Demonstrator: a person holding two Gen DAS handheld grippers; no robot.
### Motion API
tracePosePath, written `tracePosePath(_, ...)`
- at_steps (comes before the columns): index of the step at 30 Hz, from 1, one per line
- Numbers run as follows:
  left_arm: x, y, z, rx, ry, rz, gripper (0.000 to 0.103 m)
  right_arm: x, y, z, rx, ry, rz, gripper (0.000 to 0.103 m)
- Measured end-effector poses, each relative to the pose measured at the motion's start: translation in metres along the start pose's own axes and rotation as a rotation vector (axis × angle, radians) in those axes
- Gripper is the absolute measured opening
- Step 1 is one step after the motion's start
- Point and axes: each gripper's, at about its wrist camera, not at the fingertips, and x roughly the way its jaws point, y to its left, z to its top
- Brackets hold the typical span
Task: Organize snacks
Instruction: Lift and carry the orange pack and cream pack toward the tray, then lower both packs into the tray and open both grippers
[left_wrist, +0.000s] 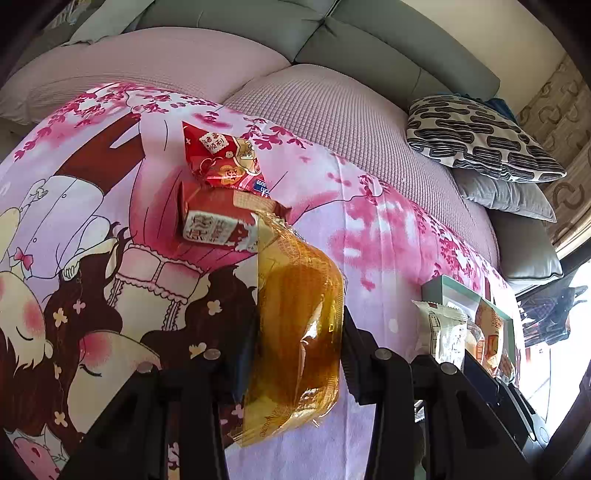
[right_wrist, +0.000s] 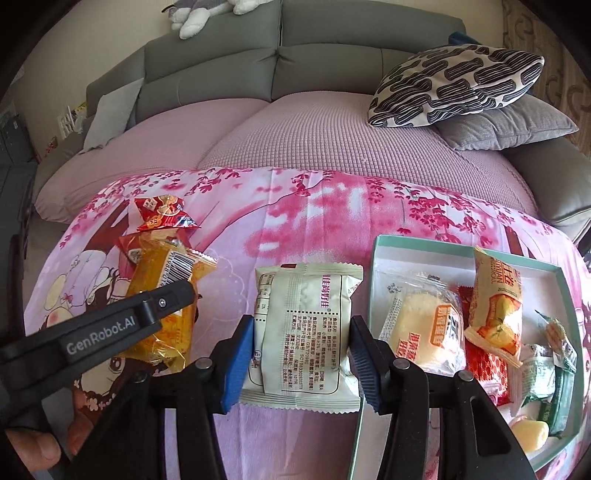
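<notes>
My left gripper (left_wrist: 299, 332) is shut on an orange cake packet (left_wrist: 297, 332), which also shows in the right wrist view (right_wrist: 166, 295) with the left gripper's finger across it. Beyond it lie a red snack box (left_wrist: 218, 221) and a red triangular packet (left_wrist: 221, 155). My right gripper (right_wrist: 301, 354) is shut on a cream snack packet (right_wrist: 304, 325), just left of a green-rimmed white box (right_wrist: 376, 258). The box holds several packets: a white cake packet (right_wrist: 424, 325), an orange roll packet (right_wrist: 496, 302), a red one (right_wrist: 487, 365) and green ones (right_wrist: 550, 380).
Everything lies on a pink cartoon-print blanket (right_wrist: 295, 214) over a pink sofa cushion (right_wrist: 295, 133). A patterned pillow (right_wrist: 454, 85) on a grey pillow (right_wrist: 509, 125) sits at the back right. A plush toy (right_wrist: 207, 11) rests on the grey sofa back.
</notes>
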Motion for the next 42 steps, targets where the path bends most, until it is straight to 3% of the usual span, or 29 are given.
tracePosePath(13, -0.034, -0.024, -0.018, 0.061, -0.053, -0.016, 0.042, -0.049, -0.027, -0.025, 0.062, -0.047, -0.007, 0.054)
tracePosePath(27, -0.037, -0.079, -0.027, 0.198, -0.069, -0.005, 0.042, -0.066, -0.066, -0.028, 0.158, -0.086, 0.01, 0.054)
tracePosePath(33, -0.036, -0.098, -0.032, 0.24, -0.064, -0.037, 0.042, -0.072, -0.084, -0.028, 0.201, -0.102, 0.011, 0.054)
tracePosePath(42, -0.027, -0.133, -0.039, 0.294, -0.037, -0.072, 0.042, -0.081, -0.13, -0.032, 0.3, -0.127, -0.07, 0.054)
